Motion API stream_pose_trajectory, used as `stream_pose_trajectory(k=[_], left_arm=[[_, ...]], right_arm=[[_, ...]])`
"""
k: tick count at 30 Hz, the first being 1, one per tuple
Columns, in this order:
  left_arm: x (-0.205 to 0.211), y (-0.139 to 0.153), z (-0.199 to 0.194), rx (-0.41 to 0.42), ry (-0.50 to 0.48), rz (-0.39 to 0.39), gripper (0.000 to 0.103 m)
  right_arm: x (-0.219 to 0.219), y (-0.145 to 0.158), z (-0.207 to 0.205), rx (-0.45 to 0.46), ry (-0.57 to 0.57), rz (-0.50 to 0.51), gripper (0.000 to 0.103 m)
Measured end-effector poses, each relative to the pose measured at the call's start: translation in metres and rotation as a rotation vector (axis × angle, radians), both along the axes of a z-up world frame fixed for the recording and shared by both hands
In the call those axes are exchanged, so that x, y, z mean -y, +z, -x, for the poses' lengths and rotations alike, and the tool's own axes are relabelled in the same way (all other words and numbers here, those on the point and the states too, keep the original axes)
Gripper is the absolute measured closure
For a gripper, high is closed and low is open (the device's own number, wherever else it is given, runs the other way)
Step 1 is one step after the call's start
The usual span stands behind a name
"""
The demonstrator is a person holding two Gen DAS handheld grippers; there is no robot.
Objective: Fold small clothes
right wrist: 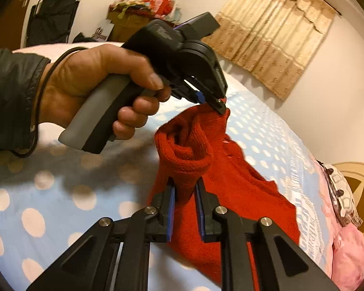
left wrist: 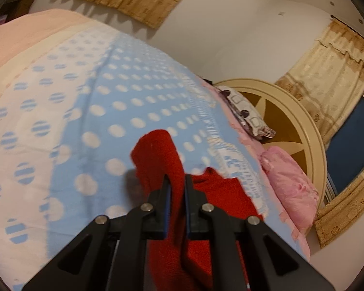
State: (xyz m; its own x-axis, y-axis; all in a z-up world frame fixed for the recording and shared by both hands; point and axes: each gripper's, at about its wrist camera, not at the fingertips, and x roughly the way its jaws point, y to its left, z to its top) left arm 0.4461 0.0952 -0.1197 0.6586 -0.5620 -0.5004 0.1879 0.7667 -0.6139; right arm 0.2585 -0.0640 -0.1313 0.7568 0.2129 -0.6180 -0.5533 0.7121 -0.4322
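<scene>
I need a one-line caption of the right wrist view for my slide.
Both grippers, right and left, pinch a red knitted garment above a blue polka-dot bedspread.

1. The red garment [right wrist: 233,169] I'm working with looks like thick, fuzzy knit cloth, matt.
2. My right gripper [right wrist: 185,189] is matt black plastic with shiny round metal pins and blue pads.
3. The left gripper [right wrist: 218,104] has a smooth black plastic body and a grey, slightly satin handle.
4. The blanket [left wrist: 123,92] is soft woven cloth, matt.
5. The headboard [left wrist: 301,126] looks smooth and painted.
6. The sleeve [right wrist: 9,97] is dark cloth with a slight sheen.
</scene>
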Motion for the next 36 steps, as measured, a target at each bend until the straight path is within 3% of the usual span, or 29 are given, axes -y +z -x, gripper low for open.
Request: stream_pose_trajectory(k=[11,19,23,26,27,28,29,30,32,34,36], left_arm=[[0.075,0.030,-0.018,0.051,-0.082,-0.033,0.094],[0.139,0.010,-0.038,-0.002,-0.154,-0.069,0.095],[0.161,-0.004,-0.040,-0.037,-0.172,-0.147,0.095],[0.170,-0.013,-0.039,-0.065,-0.190,-0.267,0.093],[0.172,-0.014,-0.039,-0.079,-0.196,-0.296,0.088],[0.175,-0.016,-0.038,-0.096,-0.191,-0.349,0.088],[0.179,-0.016,-0.038,-0.096,-0.186,-0.383,0.086],[0.183,-0.017,-0.037,-0.103,-0.191,-0.416,0.077],[0.193,-0.021,-0.037,-0.137,-0.194,-0.522,0.069],[0.204,-0.021,-0.033,-0.123,-0.244,-0.566,0.063],[0.216,-0.023,-0.025,-0.132,-0.309,-0.606,0.049]], right_arm=[[0.071,0.028,0.001,0.041,-0.120,-0.091,0.088],[0.127,0.024,-0.003,0.019,-0.250,-0.147,0.091],[0.157,0.010,-0.011,-0.100,-0.278,-0.207,0.091],[0.187,0.003,-0.017,-0.265,-0.247,-0.418,0.089],[0.196,-0.002,-0.020,-0.319,-0.241,-0.490,0.085],[0.202,-0.007,-0.022,-0.358,-0.242,-0.550,0.052],[0.203,-0.010,-0.023,-0.377,-0.239,-0.576,0.005],[0.204,-0.014,-0.024,-0.409,-0.220,-0.630,0.001],[0.203,-0.017,-0.025,-0.466,-0.203,-0.708,0.001],[0.202,-0.013,-0.025,-0.476,-0.191,-0.731,0.001],[0.199,-0.012,-0.025,-0.479,-0.183,-0.730,0.001]])
